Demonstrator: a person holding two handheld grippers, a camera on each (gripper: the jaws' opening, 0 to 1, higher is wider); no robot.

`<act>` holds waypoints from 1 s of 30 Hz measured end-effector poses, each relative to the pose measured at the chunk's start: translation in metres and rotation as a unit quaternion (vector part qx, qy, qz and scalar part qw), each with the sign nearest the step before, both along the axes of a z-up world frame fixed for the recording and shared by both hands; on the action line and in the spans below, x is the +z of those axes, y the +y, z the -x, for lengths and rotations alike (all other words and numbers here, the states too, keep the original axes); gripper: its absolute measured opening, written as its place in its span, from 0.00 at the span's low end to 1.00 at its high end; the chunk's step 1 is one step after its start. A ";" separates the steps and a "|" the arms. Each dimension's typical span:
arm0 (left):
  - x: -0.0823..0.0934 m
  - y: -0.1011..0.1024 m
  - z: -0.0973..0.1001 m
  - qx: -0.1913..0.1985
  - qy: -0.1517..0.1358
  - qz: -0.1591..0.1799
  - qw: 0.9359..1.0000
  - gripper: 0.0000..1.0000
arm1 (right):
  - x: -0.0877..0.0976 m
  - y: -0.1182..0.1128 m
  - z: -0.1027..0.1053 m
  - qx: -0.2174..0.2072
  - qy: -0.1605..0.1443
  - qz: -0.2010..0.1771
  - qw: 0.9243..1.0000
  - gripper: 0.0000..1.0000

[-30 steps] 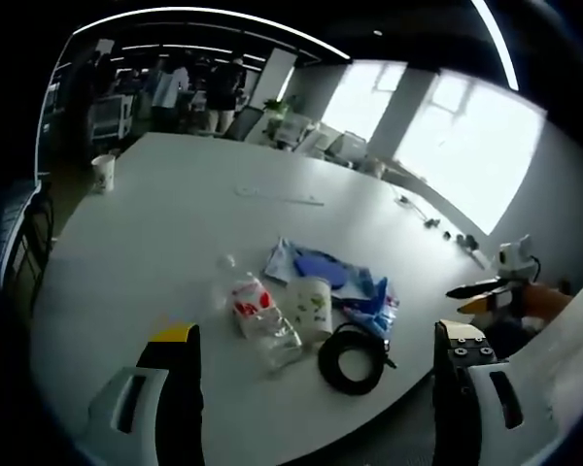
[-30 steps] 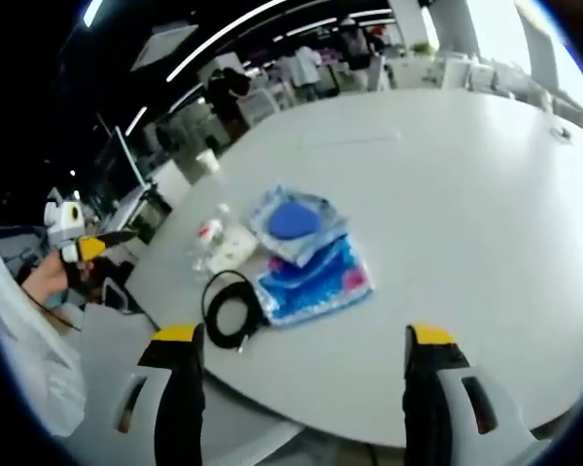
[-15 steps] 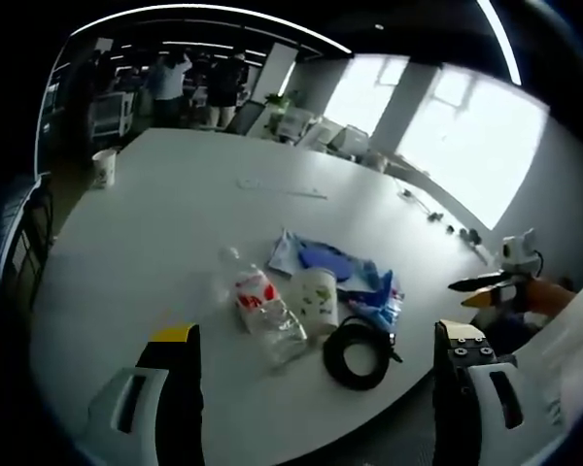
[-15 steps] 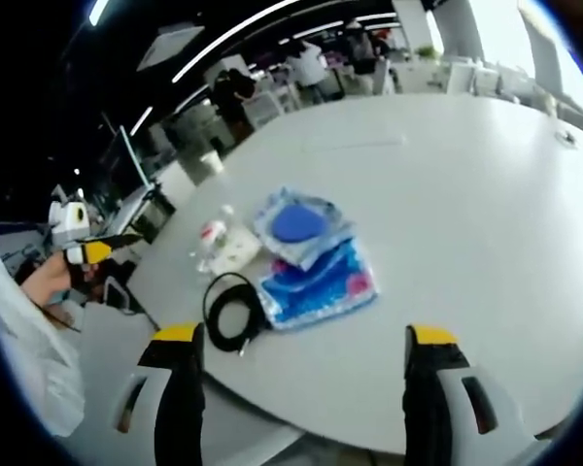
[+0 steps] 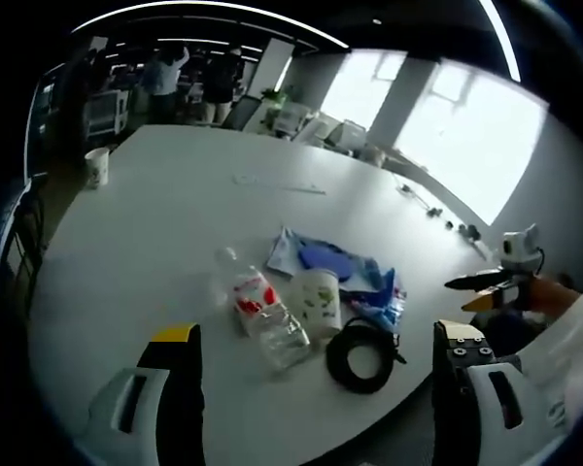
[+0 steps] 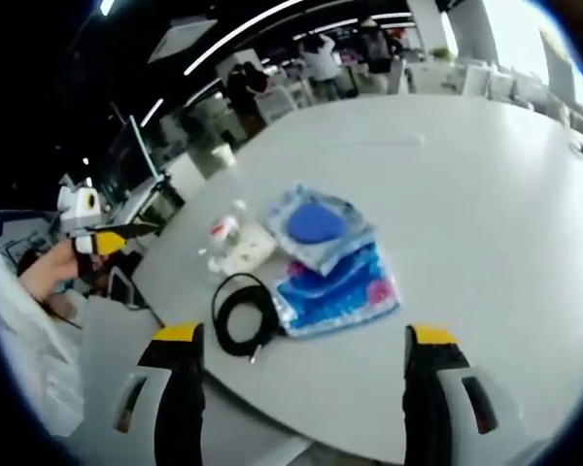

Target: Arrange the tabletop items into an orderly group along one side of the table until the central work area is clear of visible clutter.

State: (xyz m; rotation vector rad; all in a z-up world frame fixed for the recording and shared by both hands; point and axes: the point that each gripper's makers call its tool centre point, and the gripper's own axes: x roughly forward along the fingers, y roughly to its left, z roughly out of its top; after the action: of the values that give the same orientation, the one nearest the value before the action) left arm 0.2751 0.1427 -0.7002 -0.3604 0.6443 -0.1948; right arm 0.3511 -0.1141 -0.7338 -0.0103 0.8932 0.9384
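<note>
a clear plastic bottle [image 5: 260, 313] lies on its side near the table's close edge, touching a white paper cup [image 5: 315, 300]; a coiled black cable [image 5: 360, 355] and blue packets [image 6: 332, 282] sit just beside them. the big white table [image 5: 155, 223] spreads wide, another cup [image 5: 96, 166] at its far edge. left gripper [image 5: 311, 408] and right gripper [image 6: 306, 398] hang with jaws spread, empty. bright windows and distant people [image 5: 165, 78] ring the office.

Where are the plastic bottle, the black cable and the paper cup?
plastic bottle [image 5: 262, 316], left gripper view, on its label.
black cable [image 6: 241, 316], right gripper view, on the coil's rim.
paper cup [image 5: 316, 301], left gripper view, on its side.
</note>
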 end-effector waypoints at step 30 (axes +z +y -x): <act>-0.031 0.001 -0.027 -0.013 0.046 0.002 0.999 0.94 | -0.003 0.024 0.006 0.046 -0.002 0.012 0.999 0.81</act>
State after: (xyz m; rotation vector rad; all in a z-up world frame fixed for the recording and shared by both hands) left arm 0.3021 0.1434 -0.7312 -0.3667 0.7404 -0.2055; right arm 0.3455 -0.0897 -0.7369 -0.0748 0.9058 1.0133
